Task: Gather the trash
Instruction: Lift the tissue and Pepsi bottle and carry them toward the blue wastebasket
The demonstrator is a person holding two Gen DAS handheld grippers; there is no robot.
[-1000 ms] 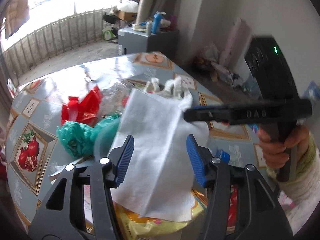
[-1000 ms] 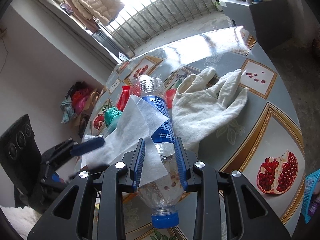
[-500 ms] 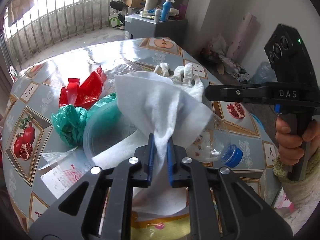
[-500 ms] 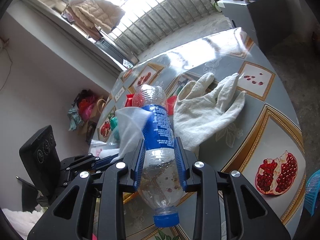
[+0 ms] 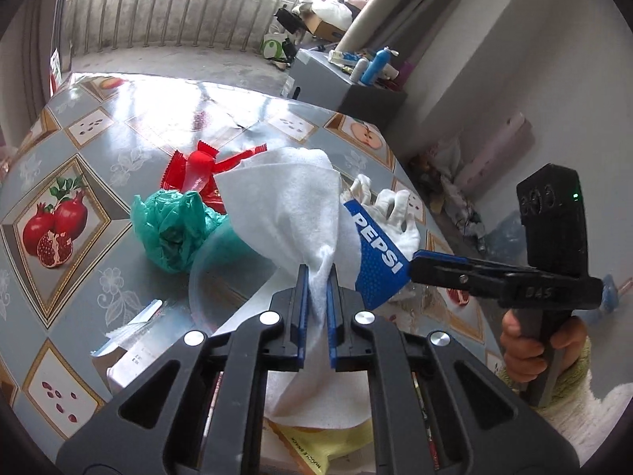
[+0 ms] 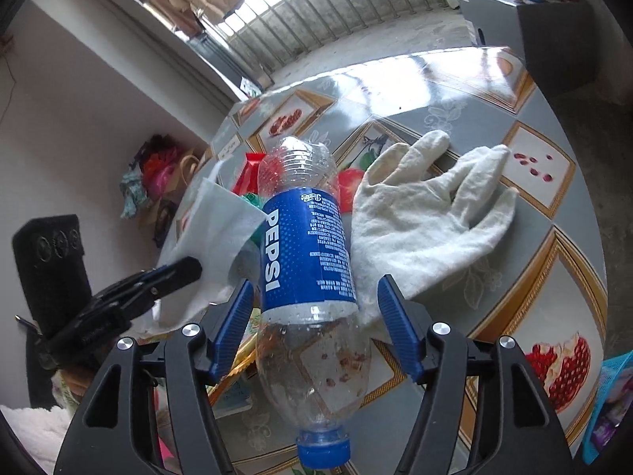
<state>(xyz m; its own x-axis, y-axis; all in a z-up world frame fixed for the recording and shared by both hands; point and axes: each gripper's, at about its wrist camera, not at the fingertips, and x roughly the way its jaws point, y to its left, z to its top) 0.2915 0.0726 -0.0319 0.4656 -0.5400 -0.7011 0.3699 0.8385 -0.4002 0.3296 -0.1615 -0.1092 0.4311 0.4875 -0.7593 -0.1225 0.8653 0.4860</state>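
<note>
My left gripper (image 5: 316,289) is shut on a white tissue sheet (image 5: 289,213) and holds it up above the table. The tissue also shows in the right wrist view (image 6: 213,233). My right gripper (image 6: 316,316) is open, its blue pads standing apart on either side of an empty Pepsi bottle (image 6: 308,269) with a blue cap. The bottle's blue label shows in the left wrist view (image 5: 376,253) beside the right gripper's finger. Whether the bottle rests on the table or hangs I cannot tell.
A white cloth glove (image 6: 427,213) lies on the fruit-print table (image 5: 79,277). A green plastic bag (image 5: 174,229), red wrappers (image 5: 198,170), a clear lid (image 5: 213,273), and a yellow snack packet (image 5: 316,443) lie near. A grey cabinet (image 5: 336,83) stands beyond.
My left gripper closed on the tissue and raised it. My right gripper, which was shut on the bottle, has opened wide around it.
</note>
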